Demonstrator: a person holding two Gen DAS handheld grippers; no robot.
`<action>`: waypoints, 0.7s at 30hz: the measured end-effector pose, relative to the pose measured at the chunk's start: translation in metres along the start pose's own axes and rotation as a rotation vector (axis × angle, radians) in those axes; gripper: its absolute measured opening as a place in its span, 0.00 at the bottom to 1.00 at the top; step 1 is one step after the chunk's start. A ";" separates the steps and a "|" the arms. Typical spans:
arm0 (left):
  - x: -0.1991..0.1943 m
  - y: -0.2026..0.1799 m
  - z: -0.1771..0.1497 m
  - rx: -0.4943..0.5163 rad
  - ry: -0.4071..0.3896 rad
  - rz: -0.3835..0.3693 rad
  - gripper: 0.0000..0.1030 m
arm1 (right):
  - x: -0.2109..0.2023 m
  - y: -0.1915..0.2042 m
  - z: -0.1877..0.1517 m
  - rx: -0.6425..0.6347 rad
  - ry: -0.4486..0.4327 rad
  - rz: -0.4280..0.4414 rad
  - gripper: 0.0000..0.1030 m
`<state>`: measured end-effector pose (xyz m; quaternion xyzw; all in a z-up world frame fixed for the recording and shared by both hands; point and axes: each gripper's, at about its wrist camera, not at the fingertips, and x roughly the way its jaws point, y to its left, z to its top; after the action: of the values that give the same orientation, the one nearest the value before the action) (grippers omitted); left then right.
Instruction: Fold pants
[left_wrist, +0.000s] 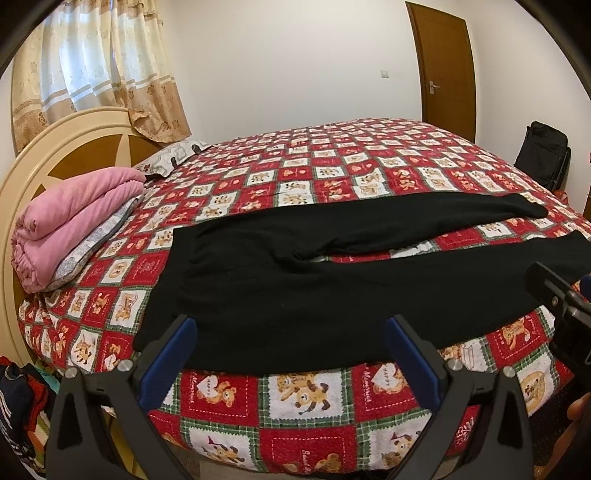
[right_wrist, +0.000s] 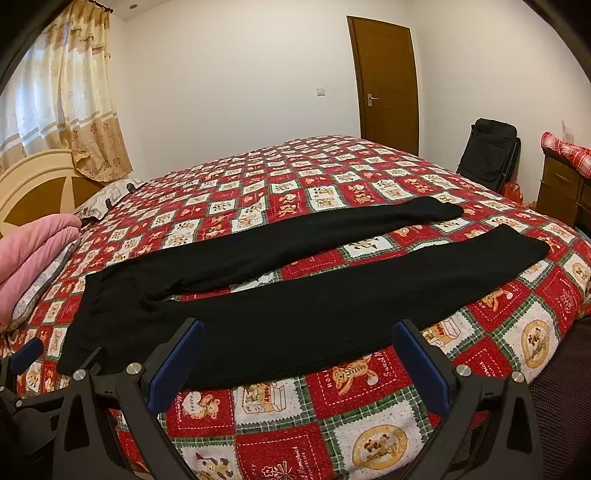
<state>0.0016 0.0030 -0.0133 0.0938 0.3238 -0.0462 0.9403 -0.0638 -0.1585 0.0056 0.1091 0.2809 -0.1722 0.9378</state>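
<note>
Black pants (left_wrist: 295, 280) lie flat on the bed, waistband to the left, both legs spread apart and stretching right. They also show in the right wrist view (right_wrist: 295, 295). My left gripper (left_wrist: 291, 332) is open and empty, hovering at the bed's near edge over the pants' seat area. My right gripper (right_wrist: 299, 336) is open and empty at the near edge, over the nearer leg. The right gripper shows at the right edge of the left wrist view (left_wrist: 565, 306), and the left gripper at the lower left of the right wrist view (right_wrist: 26, 365).
The bed has a red checked teddy-bear cover (left_wrist: 332, 406). A folded pink blanket (left_wrist: 74, 221) and pillows lie by the headboard (left_wrist: 22, 192). A black bag (right_wrist: 487, 155) and a wooden dresser (right_wrist: 561, 192) stand beyond the bed's far right. A door (right_wrist: 388, 81) is behind.
</note>
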 end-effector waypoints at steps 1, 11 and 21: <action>0.000 0.000 0.001 0.000 0.002 -0.001 1.00 | 0.000 0.000 0.000 0.001 0.003 0.001 0.99; 0.000 0.000 0.001 0.000 0.006 -0.004 1.00 | 0.002 0.000 0.000 0.002 0.010 0.002 0.99; 0.000 0.000 0.000 0.000 0.008 -0.004 1.00 | 0.002 0.000 -0.001 0.002 0.011 0.003 0.99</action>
<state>0.0017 0.0026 -0.0133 0.0935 0.3276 -0.0478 0.9390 -0.0626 -0.1589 0.0031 0.1116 0.2859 -0.1705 0.9364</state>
